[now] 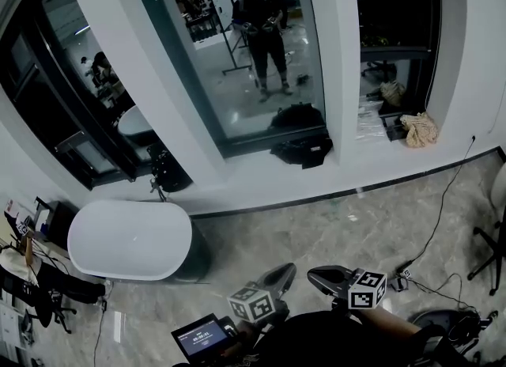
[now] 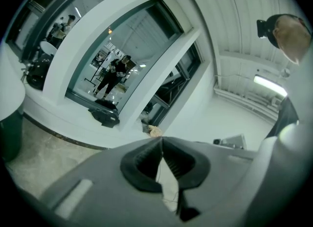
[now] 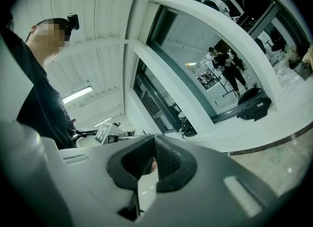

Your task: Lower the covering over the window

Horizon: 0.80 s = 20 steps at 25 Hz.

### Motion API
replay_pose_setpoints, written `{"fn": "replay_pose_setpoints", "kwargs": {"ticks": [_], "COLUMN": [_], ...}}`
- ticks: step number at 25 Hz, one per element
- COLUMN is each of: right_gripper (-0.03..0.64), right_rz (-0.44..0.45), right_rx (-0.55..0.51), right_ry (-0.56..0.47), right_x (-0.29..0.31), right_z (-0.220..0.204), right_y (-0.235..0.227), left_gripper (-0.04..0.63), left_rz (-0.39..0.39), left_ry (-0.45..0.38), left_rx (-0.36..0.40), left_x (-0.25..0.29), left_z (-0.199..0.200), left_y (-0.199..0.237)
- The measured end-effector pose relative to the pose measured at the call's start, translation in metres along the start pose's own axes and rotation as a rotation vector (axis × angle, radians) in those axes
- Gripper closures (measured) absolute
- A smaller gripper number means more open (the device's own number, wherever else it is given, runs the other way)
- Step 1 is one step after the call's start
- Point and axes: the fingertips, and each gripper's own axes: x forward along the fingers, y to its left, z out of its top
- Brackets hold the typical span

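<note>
- I'm watching the left gripper (image 2: 162,143) through its own view: its two dark ribbed pads are pressing together at the tips, clenched on nothing.
- The right gripper (image 3: 153,140) is doing the same, jaws clamped tight with nothing between them.
- In the head view both are hovering low in the picture, close to the person's body, each showing its cube of square markers.
- The tall dark glass window (image 1: 237,49) is standing well ahead of them, across the pale stone-patterned floor (image 1: 316,231), framed between broad white pillars (image 1: 150,73).
- Its pane is showing bare and is reflecting the standing person; I cannot make out the covering in any view.
- A black soft bag (image 1: 303,150) is lying on the white sill at the foot of the glass.
- A crumpled beige bag (image 1: 419,130) is sitting on the sill further right.
- A white oval table (image 1: 130,239) is standing on the floor to the left, well apart from both grippers.
- A thin black cable (image 1: 443,207) is trailing down across the floor on the right.
</note>
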Motion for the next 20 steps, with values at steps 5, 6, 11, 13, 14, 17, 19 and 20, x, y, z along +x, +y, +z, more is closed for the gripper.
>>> {"fn": "replay_pose_setpoints", "kwargs": {"ticks": [5, 6, 11, 13, 14, 17, 19, 20], "right_gripper": [0.609, 0.609, 0.604, 0.603, 0.601, 0.586, 0.584, 0.579], "right_rz": [0.015, 0.017, 0.012, -0.003, -0.009, -0.021, -0.047, -0.062], "right_rx": [-0.007, -0.006, 0.024, 0.049, 0.059, 0.064, 0.061, 0.064], "right_ry": [0.011, 0.011, -0.017, -0.034, -0.041, -0.068, -0.083, -0.089], "right_x": [-0.015, -0.021, -0.057, -0.069, -0.073, -0.078, -0.077, -0.075], "right_z": [0.005, 0.006, 0.018, 0.022, 0.025, 0.035, 0.043, 0.047], "right_y": [-0.007, -0.01, -0.032, -0.043, -0.048, -0.06, -0.074, -0.082], "left_gripper": [0.594, 0.594, 0.594, 0.594, 0.594, 0.594, 0.594, 0.593], "left_rz": [0.012, 0.013, 0.003, -0.006, -0.009, -0.001, 0.002, -0.001], "left_ry": [0.001, 0.003, 0.026, 0.05, 0.062, 0.068, 0.061, 0.062], "left_rx": [-0.027, -0.03, -0.023, -0.015, -0.011, -0.014, -0.028, -0.034], "left_x": [0.015, 0.021, 0.057, 0.072, 0.078, 0.09, 0.098, 0.103], "left_z": [-0.007, -0.01, -0.025, -0.032, -0.034, -0.029, -0.021, -0.017], "left_y": [-0.007, -0.011, -0.033, -0.041, -0.044, -0.039, -0.028, -0.022]}}
